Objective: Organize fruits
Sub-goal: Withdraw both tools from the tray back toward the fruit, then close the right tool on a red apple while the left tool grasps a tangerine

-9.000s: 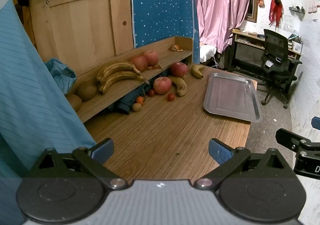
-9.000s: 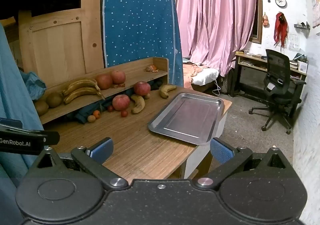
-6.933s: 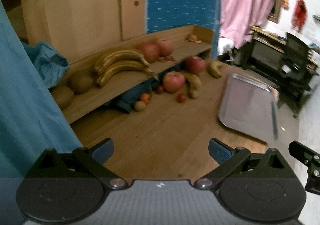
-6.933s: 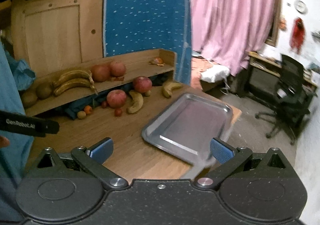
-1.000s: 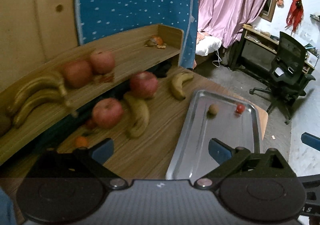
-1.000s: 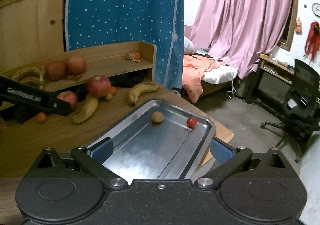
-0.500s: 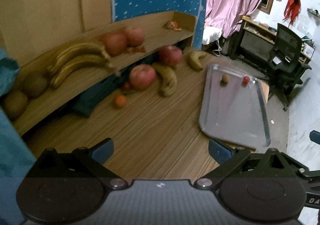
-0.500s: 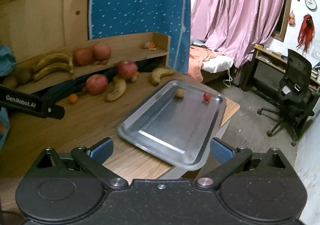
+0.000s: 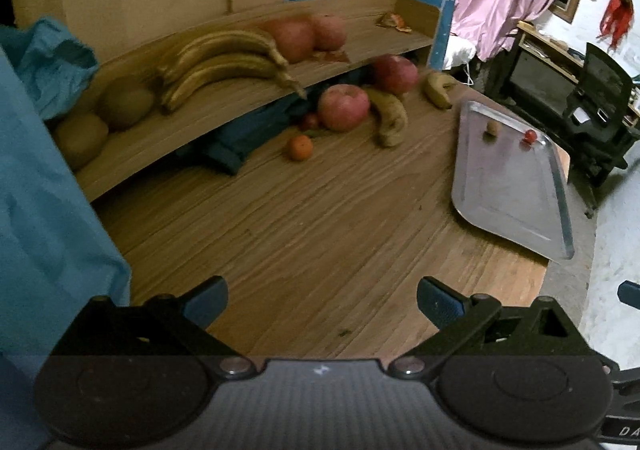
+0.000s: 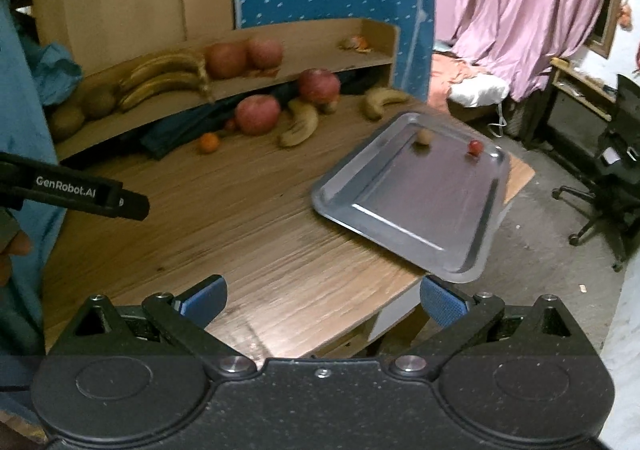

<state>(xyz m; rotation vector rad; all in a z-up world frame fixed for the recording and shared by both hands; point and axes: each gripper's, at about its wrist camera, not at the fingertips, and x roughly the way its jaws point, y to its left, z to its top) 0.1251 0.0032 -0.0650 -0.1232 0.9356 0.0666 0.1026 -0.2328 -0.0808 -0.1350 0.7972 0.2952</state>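
Both the left gripper and right gripper have jaws wide apart, empty. The small orange lies far ahead on the table, left of the tray; the left gripper is nearer.

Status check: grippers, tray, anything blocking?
Left gripper and right gripper open, empty. Tray holds two small fruits. Orange loose on table, path unobstructed.

Bare counter lies ahead of both fingers (spread wide), with fruit under the shelf beyond.
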